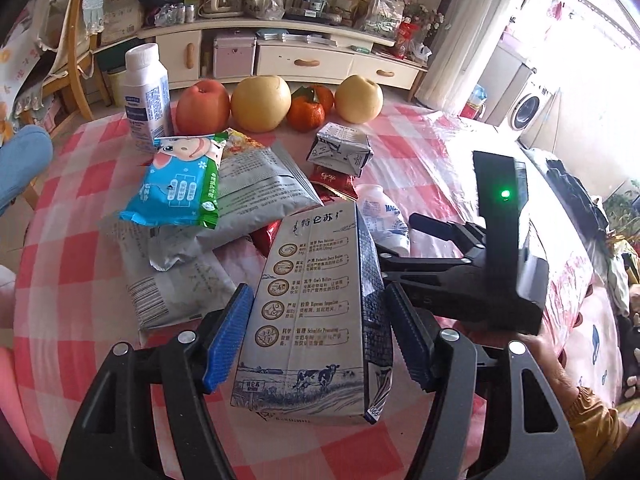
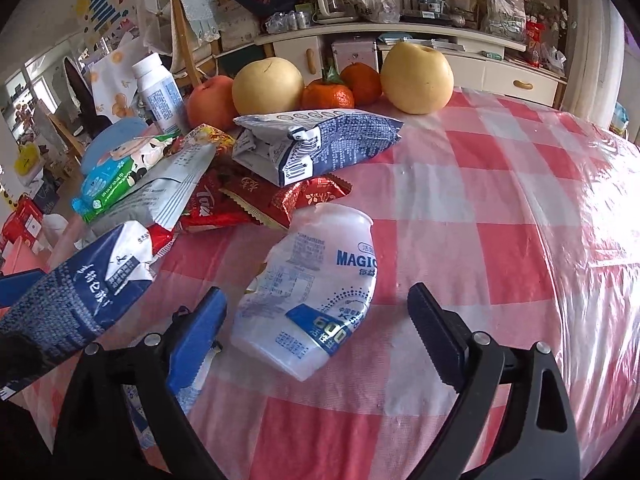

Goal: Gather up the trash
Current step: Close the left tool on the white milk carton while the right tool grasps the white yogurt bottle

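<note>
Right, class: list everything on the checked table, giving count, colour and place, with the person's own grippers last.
Milk carton: one, blue-white, nearest, between left gripper's fingers.
Squashed carton: one, blue-white, by the fruit.
Crushed bottle: one, white, between right gripper's fingers.
Upright bottle: one, white, back left.
Red wrappers: several, centre.
Blue-green packet: one, on the grey bags.
Apple: one, red.
Pears: two, yellow.
Tangerines: two, orange.
Tablecloth: pink-white.
Left gripper: open.
Right gripper: open.
</note>
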A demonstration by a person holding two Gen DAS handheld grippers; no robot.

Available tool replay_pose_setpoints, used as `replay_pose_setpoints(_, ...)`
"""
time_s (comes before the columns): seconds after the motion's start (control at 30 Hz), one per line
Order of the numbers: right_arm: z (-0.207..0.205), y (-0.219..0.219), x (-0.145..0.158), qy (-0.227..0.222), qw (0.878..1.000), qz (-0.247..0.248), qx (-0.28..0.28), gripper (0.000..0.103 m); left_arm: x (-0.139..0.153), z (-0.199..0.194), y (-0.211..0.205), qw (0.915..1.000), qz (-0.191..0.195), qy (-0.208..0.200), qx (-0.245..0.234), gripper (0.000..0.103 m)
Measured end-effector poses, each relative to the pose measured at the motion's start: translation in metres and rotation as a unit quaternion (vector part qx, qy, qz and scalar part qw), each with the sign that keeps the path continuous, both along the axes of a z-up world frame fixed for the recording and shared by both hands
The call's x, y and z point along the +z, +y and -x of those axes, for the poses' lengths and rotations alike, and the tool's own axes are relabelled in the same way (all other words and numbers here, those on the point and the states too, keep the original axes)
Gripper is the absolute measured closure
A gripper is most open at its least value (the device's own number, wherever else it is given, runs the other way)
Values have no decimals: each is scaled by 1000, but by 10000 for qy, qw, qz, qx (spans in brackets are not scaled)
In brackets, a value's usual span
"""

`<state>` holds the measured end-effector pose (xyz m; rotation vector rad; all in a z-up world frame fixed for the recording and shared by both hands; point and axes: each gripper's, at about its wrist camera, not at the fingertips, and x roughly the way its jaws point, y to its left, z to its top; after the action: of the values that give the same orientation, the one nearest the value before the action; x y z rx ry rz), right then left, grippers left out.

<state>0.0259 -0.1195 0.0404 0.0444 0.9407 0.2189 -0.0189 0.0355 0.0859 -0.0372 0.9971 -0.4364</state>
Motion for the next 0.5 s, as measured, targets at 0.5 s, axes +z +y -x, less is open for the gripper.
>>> replay_pose_setpoints(0.5,-2,0,1,-47,9987,508,-4,39,-1,-1,10,9998,164,48,36,34)
